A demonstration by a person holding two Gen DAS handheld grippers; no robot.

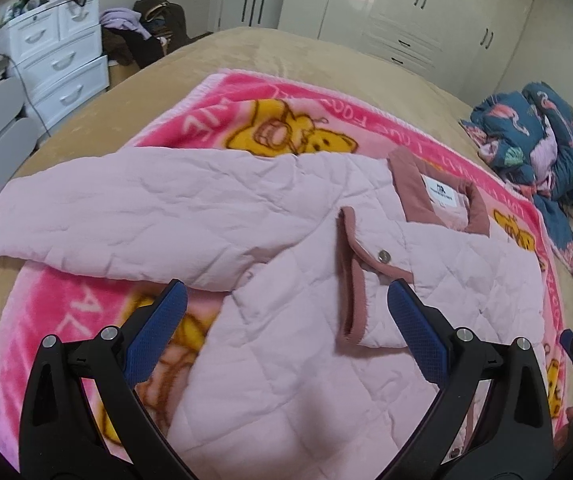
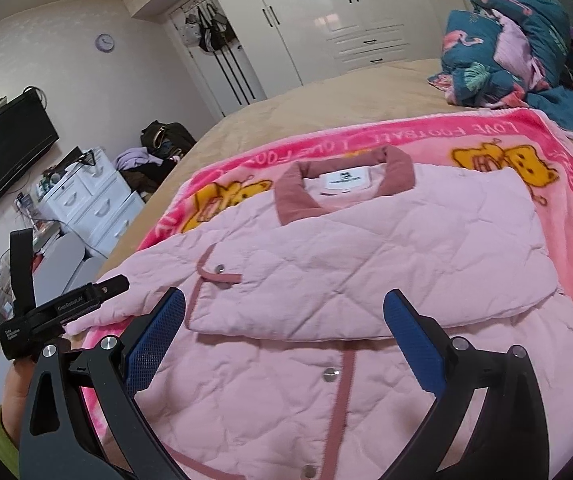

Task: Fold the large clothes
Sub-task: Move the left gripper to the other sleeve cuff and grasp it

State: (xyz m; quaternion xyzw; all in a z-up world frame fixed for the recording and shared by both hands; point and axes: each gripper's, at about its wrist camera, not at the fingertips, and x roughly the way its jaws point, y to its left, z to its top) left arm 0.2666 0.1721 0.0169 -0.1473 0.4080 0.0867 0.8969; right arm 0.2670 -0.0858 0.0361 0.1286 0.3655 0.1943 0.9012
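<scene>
Left wrist: pink jacket (image 1: 286,240) on blanket (image 1: 86,312)

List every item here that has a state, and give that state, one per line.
Pink quilted jacket: spread on the blanket, right sleeve folded across the chest, left sleeve out sideways.
Jacket front: closed.
Pink cartoon blanket: spread flat on the bed.
Flamingo quilt: bunched up.
Wardrobe doors: shut.
Left gripper: jaws open, empty.
Right gripper: jaws open, empty.

Home bedroom: bed (image 2: 326,92) w/ blanket (image 2: 566,216); white wardrobes (image 2: 326,12); drawer unit (image 1: 58,60); wall TV (image 2: 6,148).
</scene>
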